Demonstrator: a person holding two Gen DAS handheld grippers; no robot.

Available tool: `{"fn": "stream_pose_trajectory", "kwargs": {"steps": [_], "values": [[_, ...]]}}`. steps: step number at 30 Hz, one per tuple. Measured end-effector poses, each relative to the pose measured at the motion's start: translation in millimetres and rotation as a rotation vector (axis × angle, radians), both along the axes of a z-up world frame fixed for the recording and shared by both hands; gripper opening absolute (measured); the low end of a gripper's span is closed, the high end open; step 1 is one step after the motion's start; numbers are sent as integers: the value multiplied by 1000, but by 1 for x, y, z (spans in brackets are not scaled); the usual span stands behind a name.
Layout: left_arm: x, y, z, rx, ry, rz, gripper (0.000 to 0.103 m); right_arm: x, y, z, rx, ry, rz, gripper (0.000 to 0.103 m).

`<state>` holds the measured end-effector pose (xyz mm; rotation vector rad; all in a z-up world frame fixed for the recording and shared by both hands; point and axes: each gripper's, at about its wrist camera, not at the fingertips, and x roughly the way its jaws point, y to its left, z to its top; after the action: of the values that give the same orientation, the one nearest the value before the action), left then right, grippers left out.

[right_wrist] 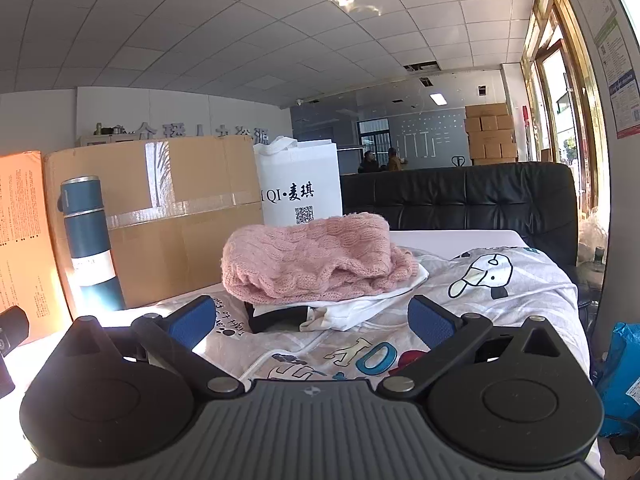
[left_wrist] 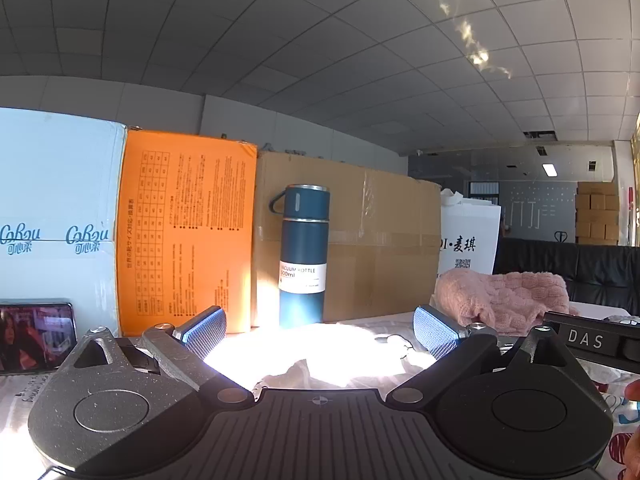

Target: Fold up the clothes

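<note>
Left view: left gripper (left_wrist: 320, 330) wide open, empty, over glare-washed fabric, maybe the hoodie; bottle (left_wrist: 303, 256) at 12.

Right view: right gripper (right_wrist: 311, 322) gaping, empty; pink sweater (right_wrist: 316, 256) already folded at 12, printed hoodie (right_wrist: 472, 304) unfolded.

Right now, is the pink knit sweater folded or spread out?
Folded: the pink knit sweater sits as a compact bundle atop a small stack of clothes, with doubled layers showing along its front edge.
</note>
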<state>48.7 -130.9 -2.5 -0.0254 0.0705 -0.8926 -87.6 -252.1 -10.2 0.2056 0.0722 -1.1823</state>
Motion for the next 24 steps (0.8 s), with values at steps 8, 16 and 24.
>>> {"fn": "stream_pose_trajectory", "kwargs": {"steps": [8,16,24], "values": [[6,-2,-2,5,30,-16,101,0,1,1,-26,-22,-19,103],[-1,-1,-3,-2,-3,-2,101,-4,-2,1,6,-39,-7,103],[-4,0,-1,-9,-22,-3,102,-1,-3,-2,7,-16,-26,103]]}}
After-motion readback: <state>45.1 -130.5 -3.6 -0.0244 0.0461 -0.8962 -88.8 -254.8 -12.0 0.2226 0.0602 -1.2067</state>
